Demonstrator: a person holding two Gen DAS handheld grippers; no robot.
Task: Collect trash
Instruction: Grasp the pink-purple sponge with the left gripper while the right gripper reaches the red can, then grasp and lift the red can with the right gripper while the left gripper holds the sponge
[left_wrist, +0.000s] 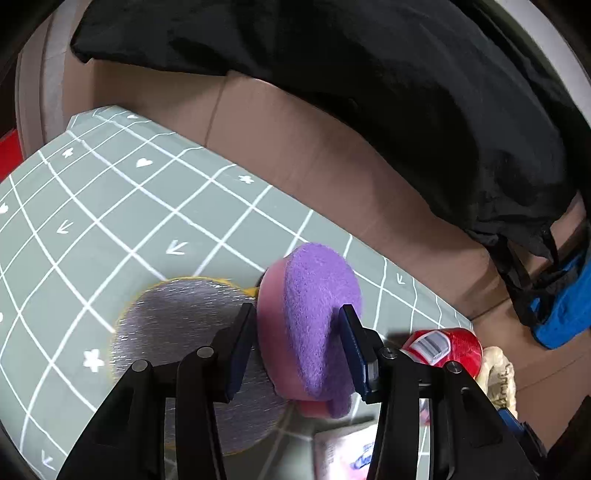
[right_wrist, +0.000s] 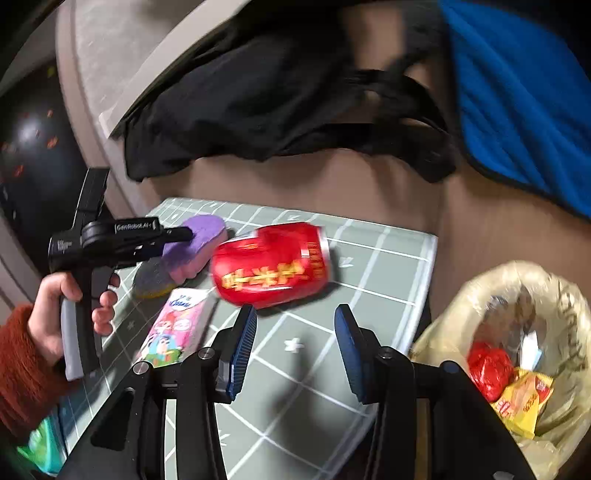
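My left gripper (left_wrist: 297, 332) is shut on a pink sponge with a purple scrub face (left_wrist: 317, 325), held on edge just above the green grid mat (left_wrist: 110, 221). In the right wrist view the same sponge (right_wrist: 199, 243) sits in the left gripper (right_wrist: 177, 234). A grey and yellow round scrub pad (left_wrist: 177, 332) lies under it, and shows again in the right wrist view (right_wrist: 151, 280). My right gripper (right_wrist: 295, 325) is open and empty, just short of a red drink can (right_wrist: 269, 266) lying on its side. The bin with a plastic liner (right_wrist: 517, 295) is at the right.
A pink tissue pack (right_wrist: 177, 325) lies left of the can. A green packet (right_wrist: 40, 446) is at the lower left. Black cloth (right_wrist: 258, 99) and blue cloth (right_wrist: 517, 92) hang over the brown sofa (right_wrist: 332, 184) behind the mat. The bin holds red and yellow wrappers (right_wrist: 517, 398).
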